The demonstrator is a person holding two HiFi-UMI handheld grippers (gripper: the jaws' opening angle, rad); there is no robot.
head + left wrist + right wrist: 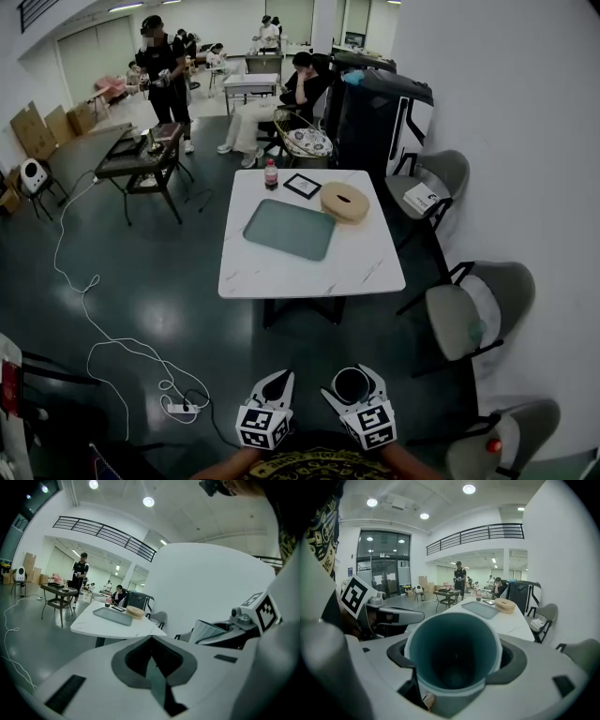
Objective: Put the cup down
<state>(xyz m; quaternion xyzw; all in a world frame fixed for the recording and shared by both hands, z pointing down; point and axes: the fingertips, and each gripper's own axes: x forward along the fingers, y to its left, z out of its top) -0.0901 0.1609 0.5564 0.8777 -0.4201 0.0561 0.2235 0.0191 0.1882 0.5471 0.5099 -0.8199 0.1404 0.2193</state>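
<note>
Carrying looks to be the step in hand: the head view shows the right tool (354, 377) pinching the cup (352, 386) low, well apart from the desk (367, 267), so next, I judge, it must reach bare desk and lower the cup upright. Left gripper view: the left tool (151, 638) is pressed together, empty. Right gripper view: the cup's mouth fills the jaws, hiding its base.

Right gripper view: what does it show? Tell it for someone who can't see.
A teal cup is clamped in the right gripper, its open mouth facing the camera. Behind it stands a white table with a tray and a round box.
</note>
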